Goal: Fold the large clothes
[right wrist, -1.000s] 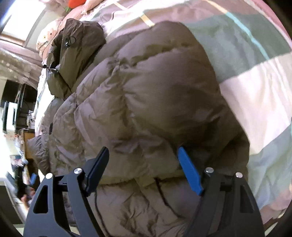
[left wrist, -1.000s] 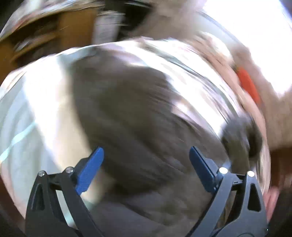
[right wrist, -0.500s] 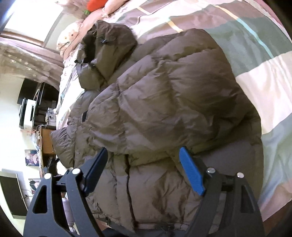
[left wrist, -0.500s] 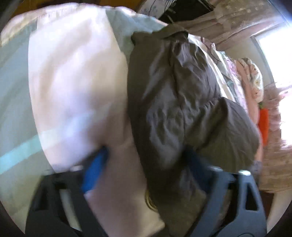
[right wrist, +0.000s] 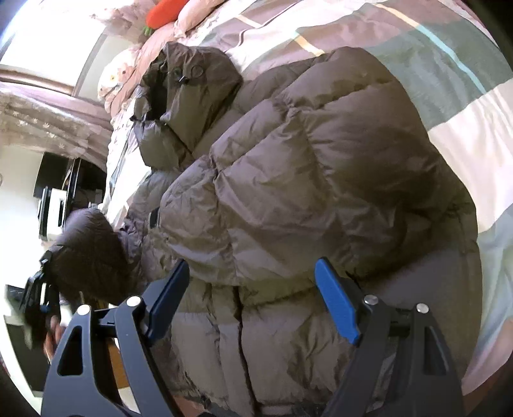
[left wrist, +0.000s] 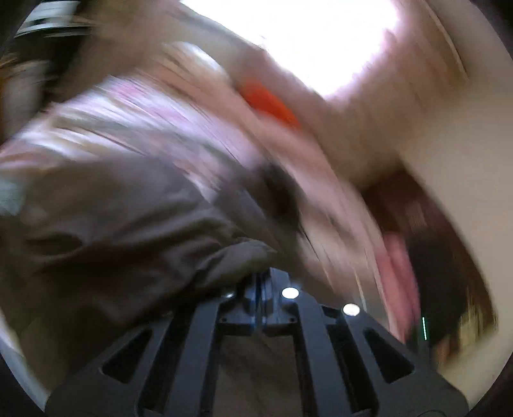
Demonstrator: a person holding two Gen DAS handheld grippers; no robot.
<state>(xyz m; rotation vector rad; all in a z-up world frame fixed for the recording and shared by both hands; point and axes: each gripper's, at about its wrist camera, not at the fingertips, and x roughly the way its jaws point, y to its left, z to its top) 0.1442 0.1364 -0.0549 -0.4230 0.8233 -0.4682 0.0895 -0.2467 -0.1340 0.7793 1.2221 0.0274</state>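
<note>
Jacket [right wrist: 288, 192]: a brown puffer is lying across the bed [right wrist: 465, 106], filling the middle of the right wrist view, one sleeve folded over the body.
Hood [right wrist: 186, 93]: it is resting at upper centre, pointing toward the pillows [right wrist: 128, 73].
Right tongs [right wrist: 253, 298]: they are hanging spread wide at the bottom of the frame, just above the jacket's lower part, gripping nothing.
Left tongs [left wrist: 261, 288]: the blue pads are pressing together at lower centre of the blurred left wrist view, clenched on a puffy fold of the jacket [left wrist: 128, 231].
Lifted sleeve [right wrist: 89, 250]: at the left edge of the right wrist view, a dark bunch of jacket is hanging raised, with the left tongs [right wrist: 38, 288] beneath it.
Around: an orange carrot toy [right wrist: 166, 12] is lying at the top edge among the pillows; a curtain [right wrist: 48, 118] is hanging at upper left; dark furniture [right wrist: 61, 192] is standing at the left.
In the way: the folded sleeve is covering much of the jacket's front.
</note>
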